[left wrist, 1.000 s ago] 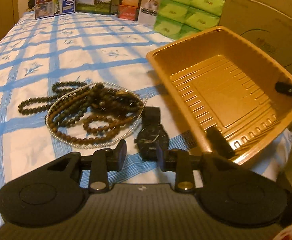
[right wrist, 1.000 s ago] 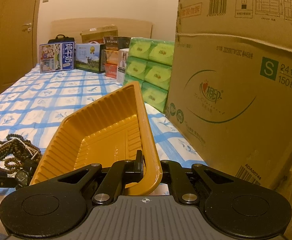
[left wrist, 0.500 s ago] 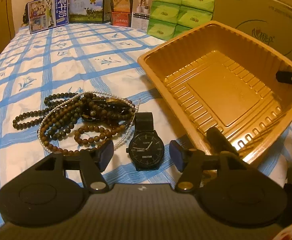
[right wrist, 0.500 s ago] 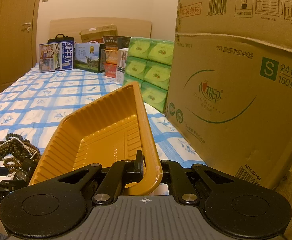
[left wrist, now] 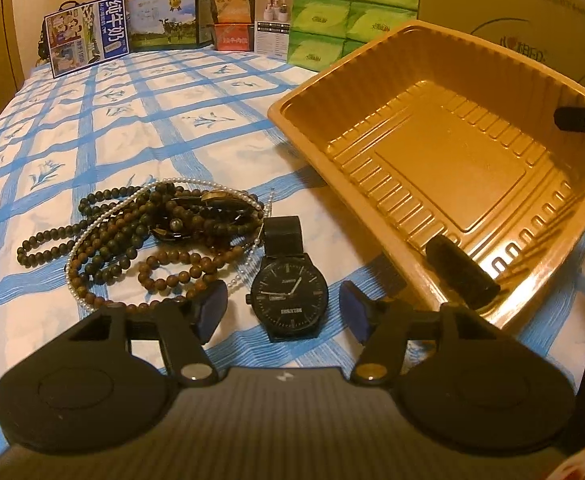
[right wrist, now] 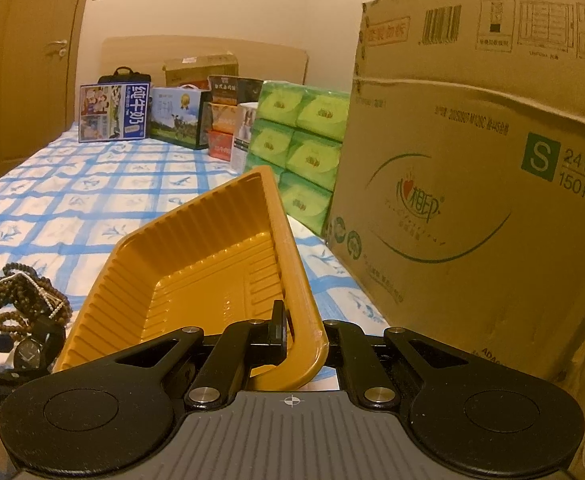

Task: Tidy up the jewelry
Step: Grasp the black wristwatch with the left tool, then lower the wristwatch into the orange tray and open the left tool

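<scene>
One watch (left wrist: 289,295) lies between the closing left gripper (left wrist: 283,312) jaws, untouched; right gripper (right wrist: 301,336) clamps one tray (right wrist: 196,276); bead strands (left wrist: 148,240) perhaps four.

Glossy ribbed plastic tray (left wrist: 444,168); matt cardboard box (right wrist: 472,184); cloth bedsheet (left wrist: 132,128).

Open bedspread (left wrist: 140,128) was left free to the far left. On the right, passage was blocked by the tilted gold tray (left wrist: 444,168) and the cardboard box (right wrist: 472,184). The watch (left wrist: 288,294) was crowded leftward by tangled beads (left wrist: 148,240).
</scene>
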The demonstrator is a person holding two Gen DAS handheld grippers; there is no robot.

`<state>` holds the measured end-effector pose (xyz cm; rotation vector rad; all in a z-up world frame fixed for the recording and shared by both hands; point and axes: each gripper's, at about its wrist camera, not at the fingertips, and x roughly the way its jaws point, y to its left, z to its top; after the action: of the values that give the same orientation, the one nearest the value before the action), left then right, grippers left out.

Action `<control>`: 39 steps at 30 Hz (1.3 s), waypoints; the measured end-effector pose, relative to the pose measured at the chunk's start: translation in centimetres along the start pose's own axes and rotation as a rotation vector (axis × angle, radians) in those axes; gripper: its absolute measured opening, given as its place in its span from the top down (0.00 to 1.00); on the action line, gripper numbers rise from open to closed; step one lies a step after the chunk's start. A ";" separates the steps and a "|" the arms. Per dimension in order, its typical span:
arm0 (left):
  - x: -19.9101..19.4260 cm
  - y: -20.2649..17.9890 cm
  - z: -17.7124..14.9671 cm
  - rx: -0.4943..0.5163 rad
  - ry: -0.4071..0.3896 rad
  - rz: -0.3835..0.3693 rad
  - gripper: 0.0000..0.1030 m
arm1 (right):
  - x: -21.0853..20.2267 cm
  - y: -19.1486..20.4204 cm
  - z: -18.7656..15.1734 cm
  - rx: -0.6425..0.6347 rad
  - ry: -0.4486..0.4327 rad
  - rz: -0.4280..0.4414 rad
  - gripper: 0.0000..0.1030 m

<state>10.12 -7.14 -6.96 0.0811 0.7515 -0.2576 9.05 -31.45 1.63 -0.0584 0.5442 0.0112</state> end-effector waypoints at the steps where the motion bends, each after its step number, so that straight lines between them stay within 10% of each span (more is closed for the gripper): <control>1: 0.1 -0.1 0.0 0.005 0.001 0.002 0.48 | 0.0 -0.1 0.0 0.004 0.002 0.000 0.94; 39: -3.8 -0.1 4.3 -0.029 -0.113 -0.073 0.60 | -0.1 0.5 -0.2 -0.002 0.000 -0.004 0.94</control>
<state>10.24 -7.16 -1.24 0.0112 0.6460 -0.3182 8.79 -30.95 1.48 -0.0611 0.5441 0.0080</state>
